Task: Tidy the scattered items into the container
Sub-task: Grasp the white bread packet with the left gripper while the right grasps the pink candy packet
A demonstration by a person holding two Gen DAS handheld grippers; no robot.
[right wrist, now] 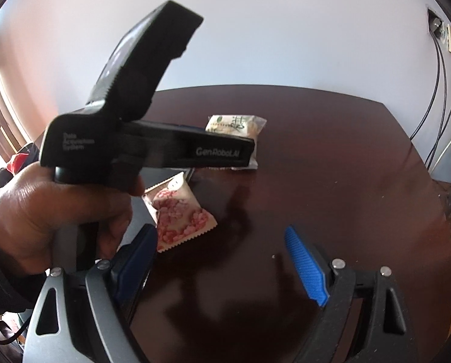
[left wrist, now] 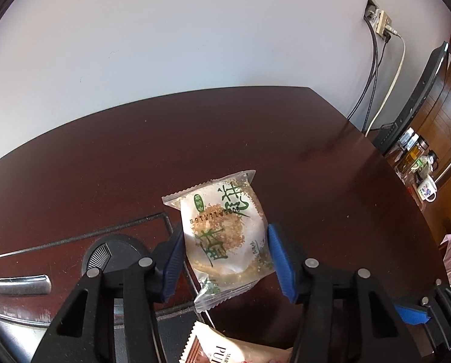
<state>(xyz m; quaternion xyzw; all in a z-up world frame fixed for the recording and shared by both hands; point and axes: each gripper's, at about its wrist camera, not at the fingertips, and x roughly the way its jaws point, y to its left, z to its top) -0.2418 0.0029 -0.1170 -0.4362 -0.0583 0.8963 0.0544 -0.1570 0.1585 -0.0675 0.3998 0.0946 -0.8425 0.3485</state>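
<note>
Left tool (left wrist: 225, 260) pinches the pastry packet (left wrist: 225, 236); right tool (right wrist: 222, 260) spread; pink packet (right wrist: 180, 214) half hidden behind it

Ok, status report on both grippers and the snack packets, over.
Left gripper shut on green-print packet, lifted. Right gripper open, holding nothing. Pink packet on table. Nothing in the way.

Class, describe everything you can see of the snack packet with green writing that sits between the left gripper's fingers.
The snack packet is a clear and white plastic wrapper with crimped, sealed ends, green characters and a printed date code. A round, crumbly brown pastry shows through it. It stands tilted above the dark wooden table, between the blue ribbed pads of the left gripper, which press both its sides. The right wrist view shows its top end past the gripper's black body.
</note>
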